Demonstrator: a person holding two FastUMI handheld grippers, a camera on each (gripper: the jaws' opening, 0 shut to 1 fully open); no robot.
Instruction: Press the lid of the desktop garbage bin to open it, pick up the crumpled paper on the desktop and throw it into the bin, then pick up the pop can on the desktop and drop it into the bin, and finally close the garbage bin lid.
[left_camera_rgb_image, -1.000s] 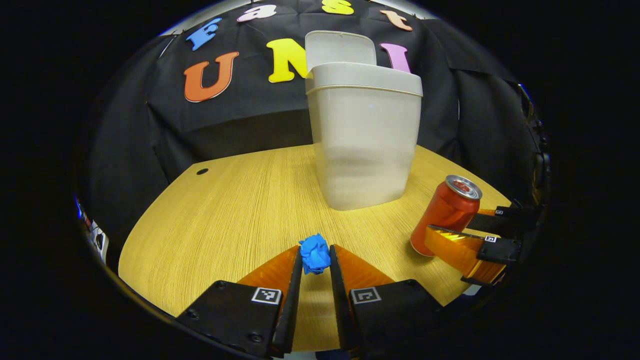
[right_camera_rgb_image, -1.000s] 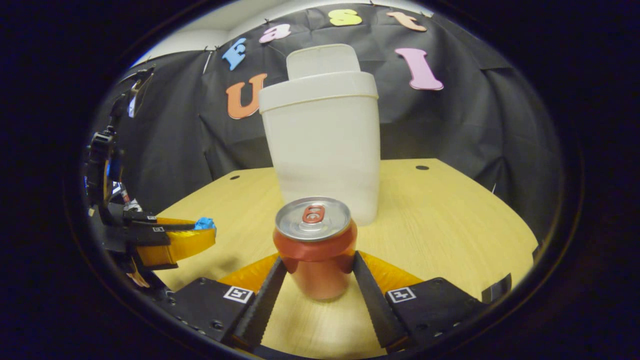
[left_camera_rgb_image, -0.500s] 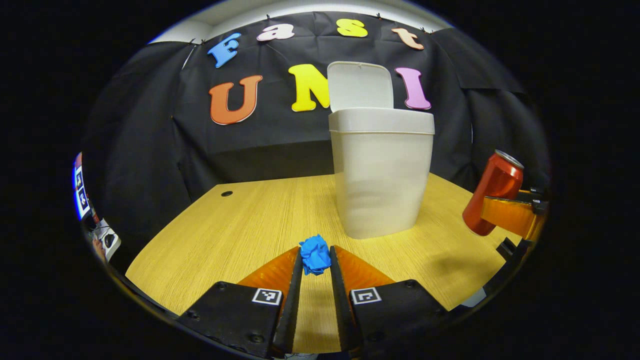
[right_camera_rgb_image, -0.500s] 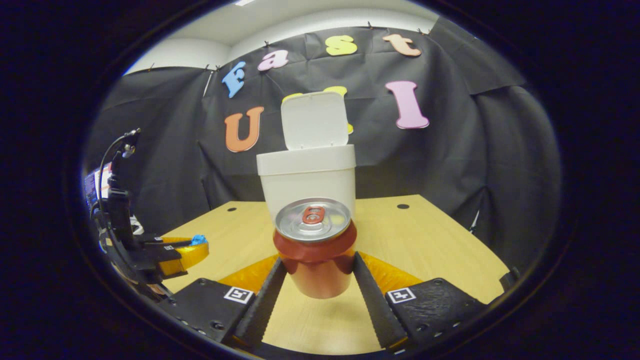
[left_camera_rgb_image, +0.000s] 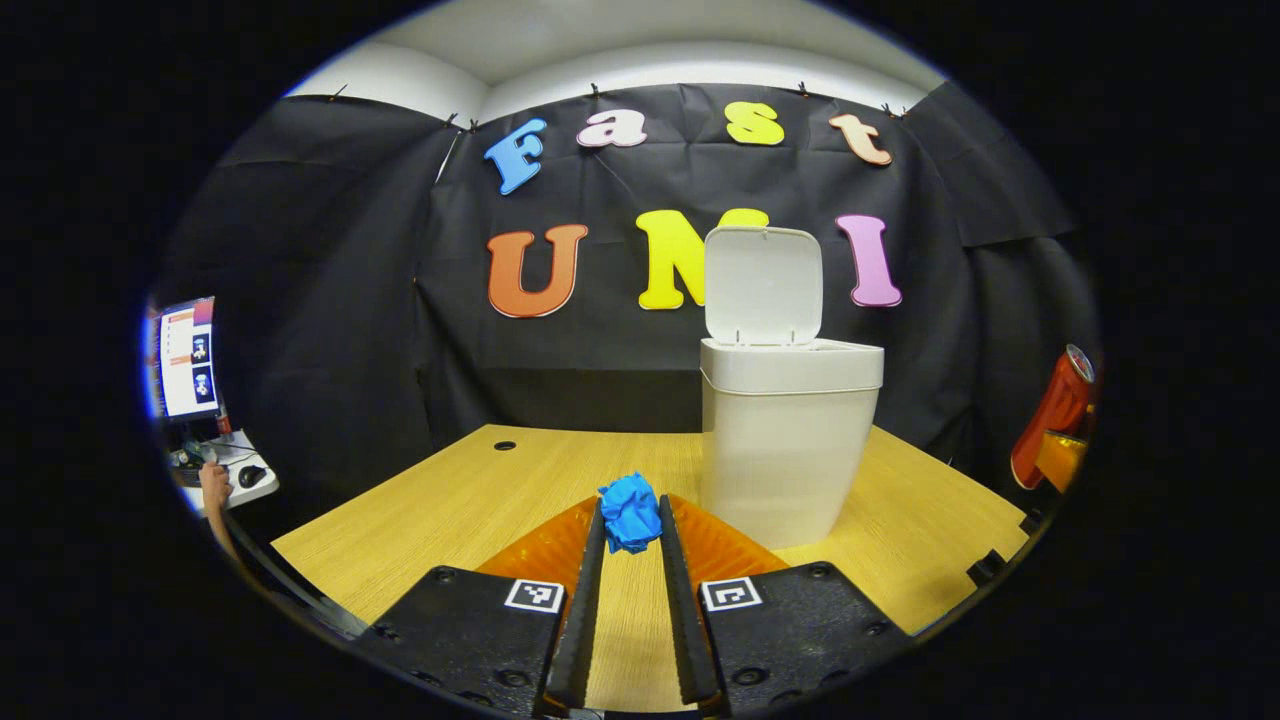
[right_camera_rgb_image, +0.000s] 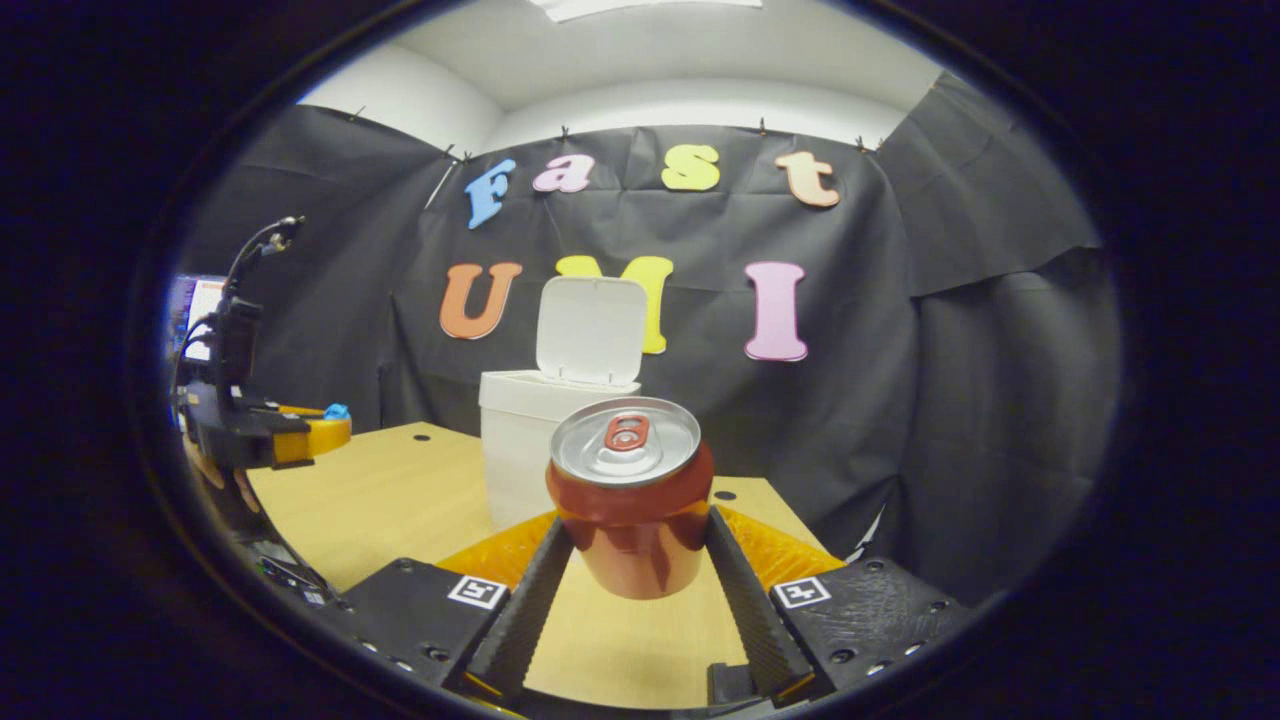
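— Both came up off the desk (left_camera_rgb_image: 420, 520) just now: a second ago paper and can sat low, right by the bin.

— Yes. The left gripper (left_camera_rgb_image: 630, 545) pinches the blue crumpled paper (left_camera_rgb_image: 630, 512) at its tips, and the white garbage bin (left_camera_rgb_image: 790, 440), lid (left_camera_rgb_image: 765, 285) standing open, is ahead and a little to its right.

— And the right gripper (right_camera_rgb_image: 630, 550)?

— Clamped on the red pop can (right_camera_rgb_image: 630, 495), bin behind it. Paper goes first, I'd guess.

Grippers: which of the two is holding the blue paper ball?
The left gripper: the crumpled paper sits pinched between its fingers. The right gripper grips the red can instead.
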